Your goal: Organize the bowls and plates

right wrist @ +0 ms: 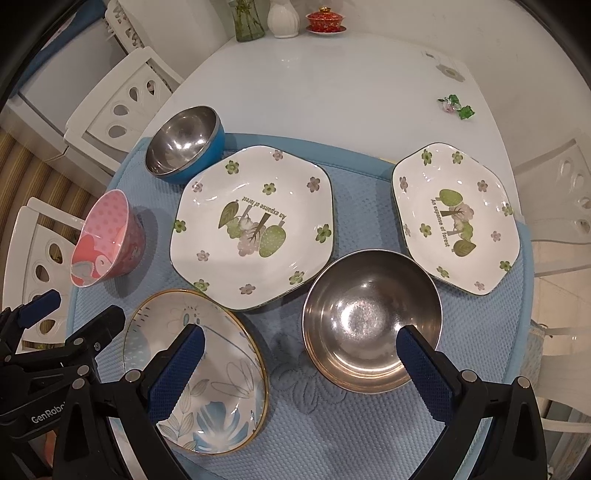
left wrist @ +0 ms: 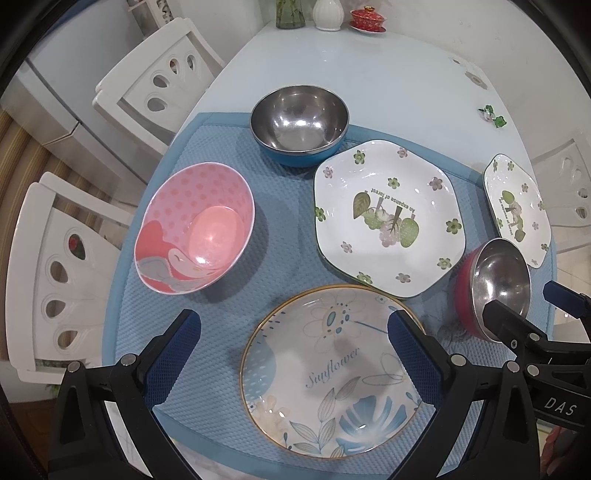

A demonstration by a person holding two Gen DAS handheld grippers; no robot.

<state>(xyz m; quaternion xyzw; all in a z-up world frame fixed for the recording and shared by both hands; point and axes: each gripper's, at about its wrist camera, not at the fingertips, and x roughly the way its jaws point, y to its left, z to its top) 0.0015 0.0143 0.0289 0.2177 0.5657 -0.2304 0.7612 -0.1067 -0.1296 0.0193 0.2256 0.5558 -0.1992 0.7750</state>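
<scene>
Now 3 bowls (right wrist: 371, 321), 3 plates (right wrist: 253, 227), all empty

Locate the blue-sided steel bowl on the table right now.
The blue-sided steel bowl sits at the far edge of the blue mat, beyond the pink bowl and left of the larger flowered plate; upper left in the right wrist view.

We're in a home dining room here. A round, pale glossy desk (right wrist: 332, 92) sits with white carved chairs (left wrist: 155, 85) pulled in around it. At the far edge, against the wall, stand a green glass vase (right wrist: 249, 20), a white ribbed vase (right wrist: 283, 18) and a red lidded teacup on its saucer (right wrist: 325, 21). A blue quilted mat (right wrist: 369, 424) is laid with household plates and bowls, and there's striped flooring (left wrist: 22, 155) beyond the chairs.
</scene>
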